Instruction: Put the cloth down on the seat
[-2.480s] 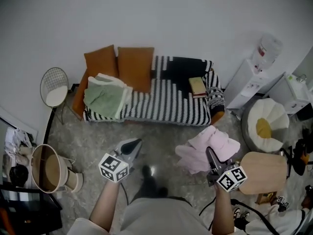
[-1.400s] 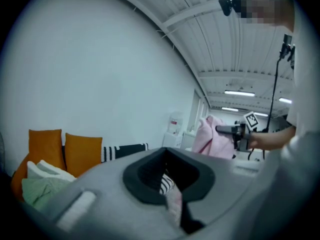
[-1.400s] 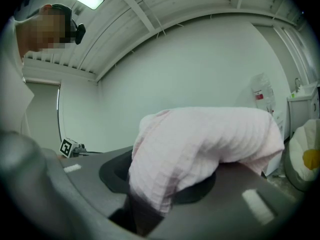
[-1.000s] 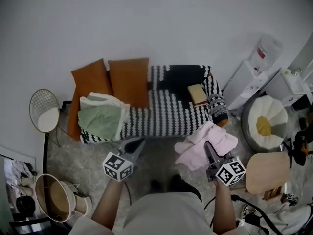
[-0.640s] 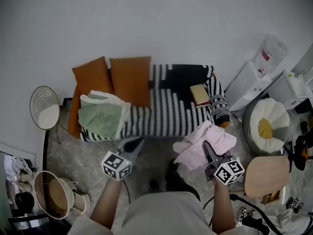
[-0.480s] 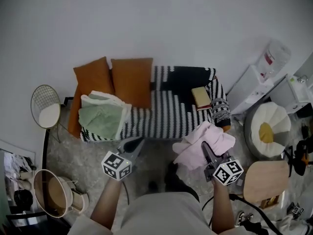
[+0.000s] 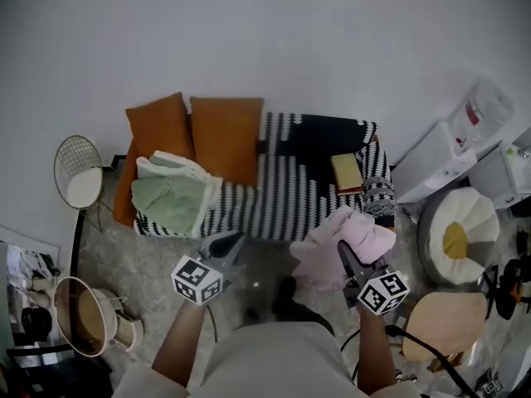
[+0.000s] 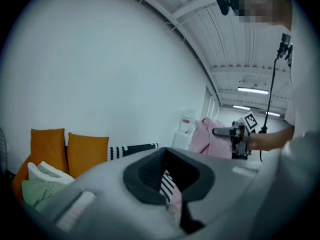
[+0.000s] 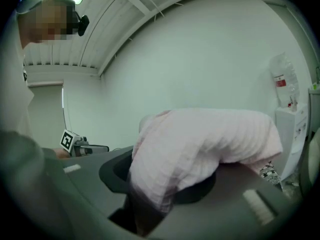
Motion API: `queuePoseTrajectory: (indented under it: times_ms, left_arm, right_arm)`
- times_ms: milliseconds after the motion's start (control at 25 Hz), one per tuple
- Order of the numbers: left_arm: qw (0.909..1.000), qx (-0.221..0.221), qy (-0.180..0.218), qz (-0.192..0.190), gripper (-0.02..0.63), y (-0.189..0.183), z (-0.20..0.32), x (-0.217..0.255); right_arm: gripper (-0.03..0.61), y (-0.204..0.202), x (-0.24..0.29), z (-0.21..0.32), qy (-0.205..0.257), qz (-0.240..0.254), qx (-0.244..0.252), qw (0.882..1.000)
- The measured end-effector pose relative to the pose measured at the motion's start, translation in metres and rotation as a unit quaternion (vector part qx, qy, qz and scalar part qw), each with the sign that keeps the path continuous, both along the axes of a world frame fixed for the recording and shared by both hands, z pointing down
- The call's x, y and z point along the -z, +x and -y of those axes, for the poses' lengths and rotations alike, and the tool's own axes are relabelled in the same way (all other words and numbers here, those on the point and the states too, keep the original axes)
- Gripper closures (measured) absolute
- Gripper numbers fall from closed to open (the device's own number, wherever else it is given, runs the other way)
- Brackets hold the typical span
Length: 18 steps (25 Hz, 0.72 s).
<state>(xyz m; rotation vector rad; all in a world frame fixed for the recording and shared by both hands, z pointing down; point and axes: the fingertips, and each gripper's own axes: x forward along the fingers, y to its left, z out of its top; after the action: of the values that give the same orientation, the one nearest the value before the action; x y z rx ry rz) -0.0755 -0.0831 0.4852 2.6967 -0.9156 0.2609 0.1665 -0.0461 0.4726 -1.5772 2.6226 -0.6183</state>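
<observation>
Right gripper: jaws clamped on a bunched pink cloth, which drapes over both jaws and fills most of the right gripper view. Left gripper: jaws drawn together with nothing gripped; only a narrow slit remains, through which black-and-white stripes show in the left gripper view. The cloth hangs in the air above the grey marbled floor, just in front of the right end of the sofa, and does not touch the seat. The sofa bears a black-and-white striped cover and stands against a plain white wall. On it are two orange cushions at the left, a folded green-and-white blanket in front of them, and a book near the right end. A round wire side table stands to the left of the sofa, a basket lower left, a water dispenser and a white beanbag with a yellow centre to the right, and a round wooden stool lower right. The left forearm and right forearm, both bare, reach forward from the bottom edge, the grippers level and well apart, both pointing towards the sofa.
</observation>
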Motion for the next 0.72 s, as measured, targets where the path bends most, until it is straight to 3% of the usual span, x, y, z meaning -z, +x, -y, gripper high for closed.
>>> queuePoseTrajectory:
  times_ms: [720]
  left_arm:
    - [0.9989,0.045,-0.006,0.007,0.614,0.092,0.080,-0.015]
  right_arm:
    - [0.407,0.074,-0.028,0.103,-0.018,-0.014,0.072,0.997]
